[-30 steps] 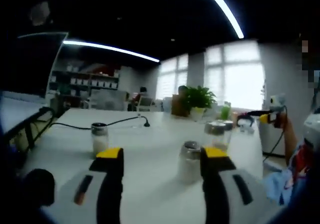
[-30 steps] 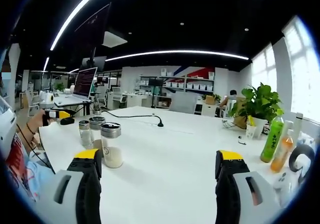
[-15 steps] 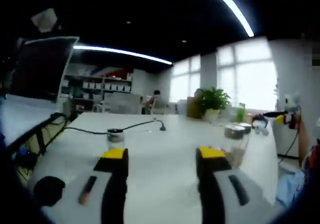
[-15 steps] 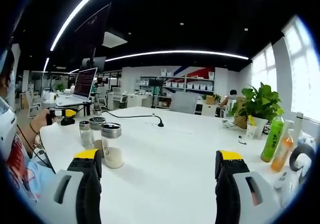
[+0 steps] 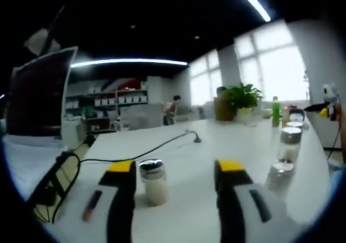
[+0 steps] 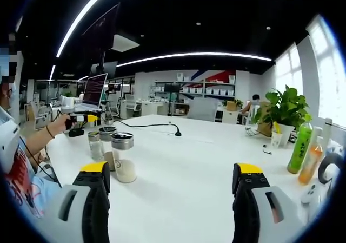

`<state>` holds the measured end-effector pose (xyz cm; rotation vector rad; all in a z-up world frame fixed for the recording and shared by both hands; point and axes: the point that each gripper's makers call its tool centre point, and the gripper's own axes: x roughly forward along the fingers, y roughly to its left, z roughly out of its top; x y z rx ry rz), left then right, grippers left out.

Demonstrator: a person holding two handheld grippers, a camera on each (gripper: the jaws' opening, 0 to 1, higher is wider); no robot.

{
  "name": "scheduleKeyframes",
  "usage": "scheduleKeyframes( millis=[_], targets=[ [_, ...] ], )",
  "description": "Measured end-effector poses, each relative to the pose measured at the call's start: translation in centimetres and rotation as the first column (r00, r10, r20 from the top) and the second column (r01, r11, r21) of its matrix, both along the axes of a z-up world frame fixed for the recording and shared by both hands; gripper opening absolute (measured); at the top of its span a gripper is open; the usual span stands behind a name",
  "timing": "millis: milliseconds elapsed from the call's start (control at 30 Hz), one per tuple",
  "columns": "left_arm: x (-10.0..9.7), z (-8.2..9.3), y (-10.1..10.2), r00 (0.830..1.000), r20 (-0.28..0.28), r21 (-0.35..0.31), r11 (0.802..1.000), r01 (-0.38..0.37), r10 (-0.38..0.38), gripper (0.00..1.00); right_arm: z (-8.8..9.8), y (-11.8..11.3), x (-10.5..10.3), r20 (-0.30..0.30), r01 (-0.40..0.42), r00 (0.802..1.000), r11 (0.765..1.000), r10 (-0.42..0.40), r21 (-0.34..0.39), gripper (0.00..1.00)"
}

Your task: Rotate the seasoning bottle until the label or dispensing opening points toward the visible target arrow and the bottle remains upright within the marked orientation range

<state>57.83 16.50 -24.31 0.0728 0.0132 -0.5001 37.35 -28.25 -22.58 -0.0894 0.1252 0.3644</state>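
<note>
A seasoning bottle point(image 5: 153, 181) with a silver lid and white contents stands upright on the white table point(image 5: 184, 210), between the jaws of my left gripper point(image 5: 175, 170) and closer to the left jaw. That gripper is open and I cannot tell whether it touches the glass. Two more lidded bottles point(image 5: 290, 143) stand off to the right. My right gripper point(image 6: 172, 170) is open over bare table, with a larger bottle point(image 6: 124, 157) and two smaller ones point(image 6: 96, 145) just beyond its left jaw. A hand holds the left gripper point(image 6: 79, 118) behind them.
A black cable point(image 5: 162, 144) runs across the table. A dark monitor point(image 5: 38, 94) stands at the left and a laptop point(image 6: 93, 91) on a stand. A potted plant point(image 6: 284, 111), a green bottle point(image 6: 300, 145) and an orange bottle point(image 6: 312, 159) sit at the right.
The left gripper view has swung and come closer, so a bottle that stood further out now sits between its jaws. In the right gripper view the hand-held left gripper has shifted right, toward the bottles.
</note>
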Motion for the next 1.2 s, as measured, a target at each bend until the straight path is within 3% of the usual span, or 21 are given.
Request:
scheduleKeyframes(
  millis=[67,167,433,567,733,933,1200],
  targets=[
    [0.9,-0.4,0.1,1.000,-0.008,0.000,1.000,-0.008,0.008,0.64,0.0,-0.1,-0.1,-0.003,0.007,1.000,1.000,-0.007,0.001,0.98],
    [2.0,-1.6,-0.2,0.998,-0.068,-0.005,1.000,0.003,-0.004,0.64,0.3,-0.1,-0.4,0.009,0.006,1.000,1.000,-0.006,-0.013,0.98],
    [4.8,-2.5,-0.5,0.997,-0.082,-0.021,1.000,0.003,-0.005,0.64,0.2,-0.8,-0.4,0.001,0.012,1.000,1.000,-0.012,0.008,0.98],
    [6.2,-2.4,-0.6,0.998,-0.057,0.045,0.999,-0.009,0.012,0.63,0.3,-1.0,-0.6,0.004,0.019,1.000,1.000,-0.019,0.003,0.98],
    [7.0,-3.0,-1.3,0.996,-0.084,0.003,1.000,0.006,-0.006,0.63,0.3,-0.9,-0.6,0.005,0.019,1.000,1.000,-0.019,0.003,0.98],
    [8.1,-4.7,-1.4,0.995,-0.099,0.052,0.999,-0.007,0.012,0.61,0.1,-1.1,-0.5,0.002,0.017,1.000,1.000,-0.017,0.009,0.98],
    [10.0,-5.2,-0.9,0.994,-0.102,0.021,0.999,-0.035,0.037,0.57,0.2,-1.2,-0.6,0.005,0.027,1.000,1.000,-0.027,0.009,0.98]
  ],
)
